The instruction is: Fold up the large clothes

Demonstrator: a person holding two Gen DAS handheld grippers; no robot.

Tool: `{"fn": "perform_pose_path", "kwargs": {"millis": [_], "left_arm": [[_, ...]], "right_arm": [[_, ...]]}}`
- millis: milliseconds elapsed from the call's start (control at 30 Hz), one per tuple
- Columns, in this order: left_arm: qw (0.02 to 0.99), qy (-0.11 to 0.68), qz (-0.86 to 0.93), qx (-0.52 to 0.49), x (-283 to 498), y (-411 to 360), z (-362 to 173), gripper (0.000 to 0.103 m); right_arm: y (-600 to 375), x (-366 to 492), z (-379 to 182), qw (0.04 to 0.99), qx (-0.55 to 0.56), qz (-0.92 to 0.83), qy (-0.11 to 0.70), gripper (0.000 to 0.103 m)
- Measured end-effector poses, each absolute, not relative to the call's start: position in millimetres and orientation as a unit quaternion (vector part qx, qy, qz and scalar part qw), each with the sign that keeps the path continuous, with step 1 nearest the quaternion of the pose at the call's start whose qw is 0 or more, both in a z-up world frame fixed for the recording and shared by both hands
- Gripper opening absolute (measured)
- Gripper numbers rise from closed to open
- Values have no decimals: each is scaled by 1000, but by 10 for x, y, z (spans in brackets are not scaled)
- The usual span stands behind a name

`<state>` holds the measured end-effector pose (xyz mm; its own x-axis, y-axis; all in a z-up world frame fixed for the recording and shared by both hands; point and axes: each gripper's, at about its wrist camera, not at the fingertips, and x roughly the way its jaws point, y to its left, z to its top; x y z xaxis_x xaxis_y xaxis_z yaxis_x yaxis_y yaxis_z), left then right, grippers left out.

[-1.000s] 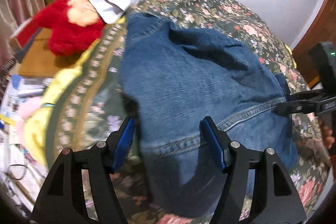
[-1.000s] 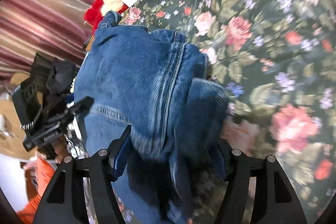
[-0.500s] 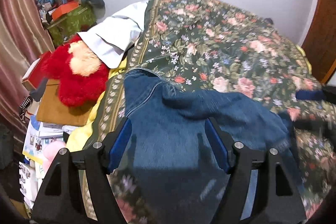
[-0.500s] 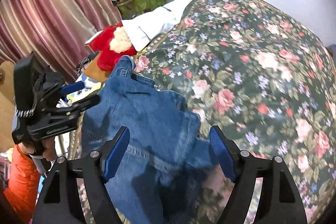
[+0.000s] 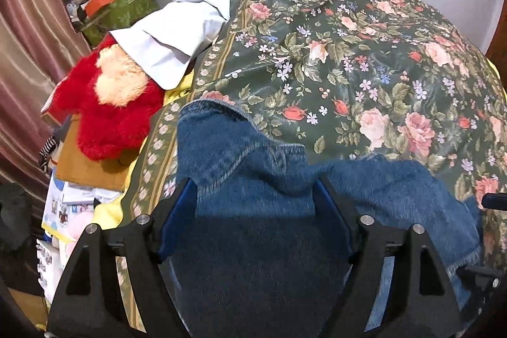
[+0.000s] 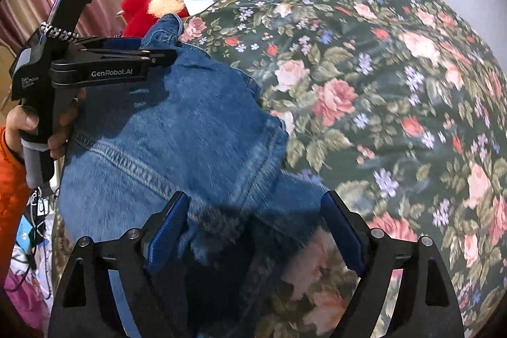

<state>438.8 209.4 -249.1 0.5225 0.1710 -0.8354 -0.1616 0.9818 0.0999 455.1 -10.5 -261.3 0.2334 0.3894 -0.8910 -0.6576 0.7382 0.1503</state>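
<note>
Since the earlier frame, both grippers have been drawn back and raised, and more of the floral bedspread (image 5: 348, 59) is exposed. At the left, a red plush toy (image 5: 107, 110) is seen beside the bed. The denim jacket (image 5: 253, 179) is spread on the bedspread's near edge. The left gripper (image 5: 255, 205) is held wide open above it, grasping nothing. The right gripper (image 6: 253, 224) is likewise spread wide, its fingers (image 6: 171, 220) empty over the jacket's right part.

A dark floral bedspread (image 5: 348, 53) covers the bed. Off its far corner hangs a white sheet (image 5: 177, 34) (rumpled), touching a red plush toy (image 5: 111, 110) beside striped curtains (image 5: 28, 30).
</note>
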Motion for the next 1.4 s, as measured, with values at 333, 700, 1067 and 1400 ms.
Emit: {"fn": "perform_pose_path", "kwargs": {"millis": [333,700,1067,1400], "left_arm": [[920,383,87,-20,3390,1984,-1443,77],[977,202,58,-42,1861,1628,-173,77],[991,92,93,-33,741,1164,16,78],[990,82,113,-23,558,1038,-49,101]], "right_arm": [[-491,4116,-1816,822,-84,314,467,84],[-828,2963,-169,901,9,347,262,84],[-1033,1706,301,936,17,322,143,87],[-940,1190,237,952,-17,280,122,103]]}}
